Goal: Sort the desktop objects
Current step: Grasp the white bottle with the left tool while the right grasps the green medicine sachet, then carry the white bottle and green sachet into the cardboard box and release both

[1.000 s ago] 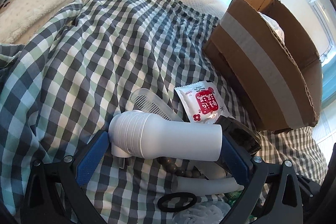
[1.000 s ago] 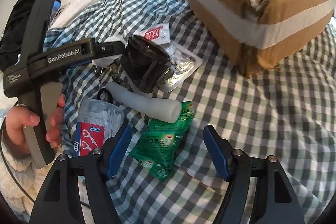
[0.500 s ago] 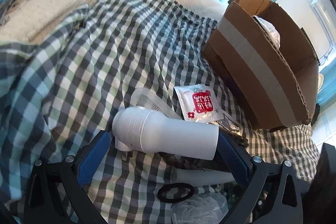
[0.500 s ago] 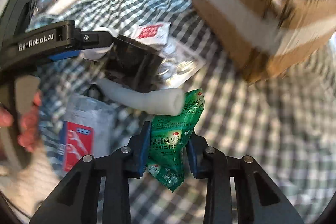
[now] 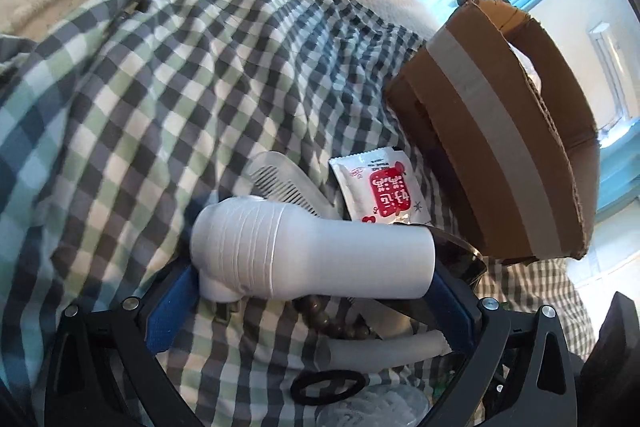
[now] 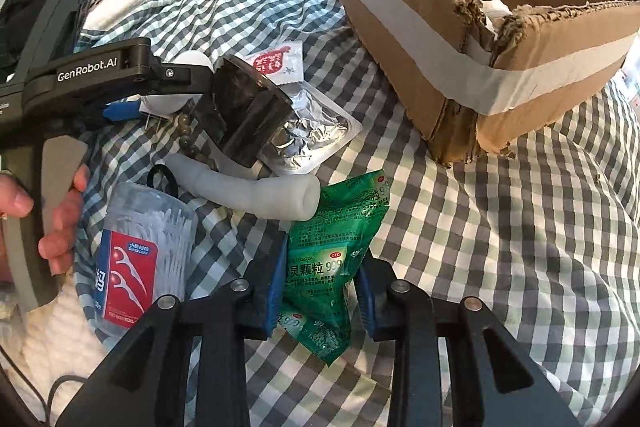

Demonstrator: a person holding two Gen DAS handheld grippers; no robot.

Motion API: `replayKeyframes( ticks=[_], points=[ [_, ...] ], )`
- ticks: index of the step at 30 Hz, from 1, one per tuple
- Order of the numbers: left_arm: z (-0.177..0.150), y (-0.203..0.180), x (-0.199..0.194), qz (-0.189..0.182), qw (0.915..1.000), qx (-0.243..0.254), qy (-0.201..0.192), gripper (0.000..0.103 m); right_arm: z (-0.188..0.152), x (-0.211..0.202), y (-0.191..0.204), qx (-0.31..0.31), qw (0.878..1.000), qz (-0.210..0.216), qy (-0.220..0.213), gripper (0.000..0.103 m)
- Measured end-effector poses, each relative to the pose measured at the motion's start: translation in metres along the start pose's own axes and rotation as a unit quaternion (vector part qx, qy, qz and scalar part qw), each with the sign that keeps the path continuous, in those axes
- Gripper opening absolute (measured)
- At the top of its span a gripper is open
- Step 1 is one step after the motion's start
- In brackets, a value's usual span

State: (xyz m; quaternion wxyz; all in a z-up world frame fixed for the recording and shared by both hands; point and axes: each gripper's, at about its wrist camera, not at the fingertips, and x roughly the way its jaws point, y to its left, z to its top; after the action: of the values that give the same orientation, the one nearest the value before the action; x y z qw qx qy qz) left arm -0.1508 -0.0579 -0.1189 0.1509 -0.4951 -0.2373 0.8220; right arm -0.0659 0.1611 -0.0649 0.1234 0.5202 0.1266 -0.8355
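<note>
On the checked bedspread [image 6: 500,227], the right gripper [image 6: 320,291] is pinching a crinkled green medicine sachet [image 6: 332,251], likely bound for the taped cardboard box [image 6: 420,39]; the left gripper [image 5: 312,291] is clamping a white plastic hairdryer-shaped body [image 5: 312,255] lengthwise.

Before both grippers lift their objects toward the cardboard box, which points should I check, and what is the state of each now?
1. Right gripper has just closed on the green sachet: ok.
2. Left gripper clamps the white hair dryer end to end: ok.
3. Foam tube lies over the sachet's top corner, may drag: not ok.
4. Cardboard box open on top: ok.
5. Free room inside box for the dryer: cannot tell.
</note>
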Motion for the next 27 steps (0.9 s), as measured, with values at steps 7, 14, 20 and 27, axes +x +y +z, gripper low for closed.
replayKeyframes(
  ticks=[7, 14, 20, 27],
  points=[
    [-0.001, -0.006, -0.005, -0.013, 0.9998, 0.017, -0.006, 0.101, 0.0, -0.005, 0.0, 0.003, 1.0, 0.001, -0.013, 0.03],
    [-0.016, -0.034, -0.037, 0.067, 0.9912, 0.084, -0.078, 0.101, 0.002, -0.023, 0.0, 0.004, 0.999, 0.009, -0.034, 0.03],
    [-0.034, -0.052, -0.054, 0.12, 0.9795, 0.132, -0.094, 0.101, 0.011, -0.041, 0.001, 0.006, 0.998, 0.018, -0.063, 0.03],
    [-0.051, -0.08, -0.076, 0.119, 0.9717, 0.166, -0.119, 0.101, 0.01, -0.081, -0.007, 0.01, 0.993, 0.026, -0.116, 0.03]
  ],
)
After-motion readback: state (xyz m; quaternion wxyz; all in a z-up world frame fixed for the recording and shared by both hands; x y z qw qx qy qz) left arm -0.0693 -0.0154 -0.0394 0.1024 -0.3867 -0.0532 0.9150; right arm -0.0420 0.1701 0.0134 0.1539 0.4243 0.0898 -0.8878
